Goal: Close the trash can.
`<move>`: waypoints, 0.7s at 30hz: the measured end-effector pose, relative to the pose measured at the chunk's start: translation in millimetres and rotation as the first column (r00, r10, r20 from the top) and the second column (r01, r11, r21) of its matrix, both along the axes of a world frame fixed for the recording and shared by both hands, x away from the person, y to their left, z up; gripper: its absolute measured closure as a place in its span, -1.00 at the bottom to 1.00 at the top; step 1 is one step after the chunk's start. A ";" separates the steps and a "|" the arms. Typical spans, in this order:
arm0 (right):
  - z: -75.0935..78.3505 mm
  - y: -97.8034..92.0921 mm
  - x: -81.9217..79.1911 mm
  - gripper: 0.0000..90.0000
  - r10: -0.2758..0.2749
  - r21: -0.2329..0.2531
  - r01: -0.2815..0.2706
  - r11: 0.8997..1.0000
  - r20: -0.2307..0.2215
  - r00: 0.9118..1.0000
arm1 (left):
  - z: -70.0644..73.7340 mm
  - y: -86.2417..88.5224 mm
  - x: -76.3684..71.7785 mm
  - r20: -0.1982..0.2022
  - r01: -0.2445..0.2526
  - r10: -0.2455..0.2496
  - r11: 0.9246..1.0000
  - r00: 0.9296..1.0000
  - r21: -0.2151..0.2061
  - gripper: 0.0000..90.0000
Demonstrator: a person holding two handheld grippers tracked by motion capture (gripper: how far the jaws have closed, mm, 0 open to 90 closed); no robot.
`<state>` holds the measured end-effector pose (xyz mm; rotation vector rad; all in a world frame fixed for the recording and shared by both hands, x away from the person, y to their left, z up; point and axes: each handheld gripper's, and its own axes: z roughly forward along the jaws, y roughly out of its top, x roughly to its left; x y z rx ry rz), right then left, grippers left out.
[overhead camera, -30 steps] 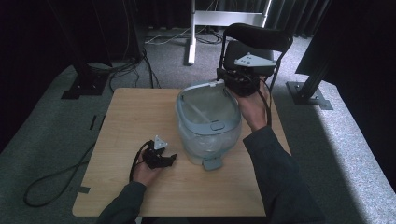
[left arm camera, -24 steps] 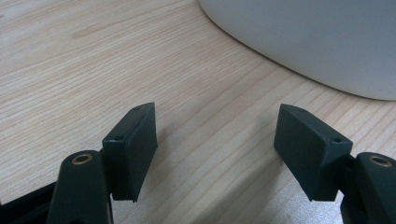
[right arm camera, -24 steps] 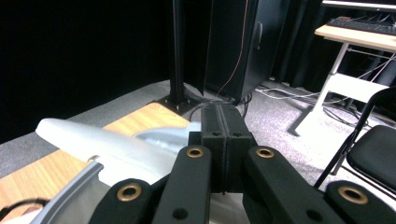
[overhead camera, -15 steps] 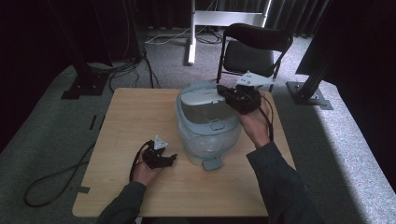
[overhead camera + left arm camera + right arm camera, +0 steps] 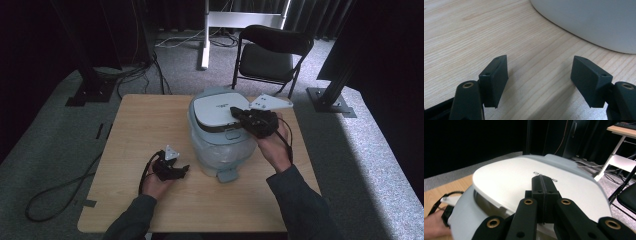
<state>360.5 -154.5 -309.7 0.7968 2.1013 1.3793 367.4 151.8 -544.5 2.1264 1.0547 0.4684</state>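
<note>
Left gripper (image 5: 539,82): black blocky fingers (image 5: 494,80), brass-ringed screw holes. Right gripper (image 5: 544,192): same black build, grey three-cornered plate, trailing black cable. Dark grey sleeves (image 5: 302,202).

Table (image 5: 135,130): I see pale wood on grey carpet (image 5: 50,150).
Chair (image 5: 272,50): black, behind the table.
Cables (image 5: 150,65): beyond the table's left corner.

White-lidded, perhaps pale grey-blue cooker (image 5: 220,131); light wood-grain table (image 5: 140,125); black tools.
</note>
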 end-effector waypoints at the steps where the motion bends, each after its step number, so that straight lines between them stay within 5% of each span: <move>1: -1.6 0.5 -1.6 1.00 0.001 -0.009 -0.001 1.000 0.003 1.000 | 0.0 0.0 0.0 0.000 0.000 0.000 1.000 1.000 0.000 -0.33; 21: -13.4 4.0 -14.3 1.00 0.036 -0.084 -0.034 0.996 0.026 0.999 | 0.0 0.0 -0.2 0.000 -0.001 0.001 1.000 1.000 0.000 -0.33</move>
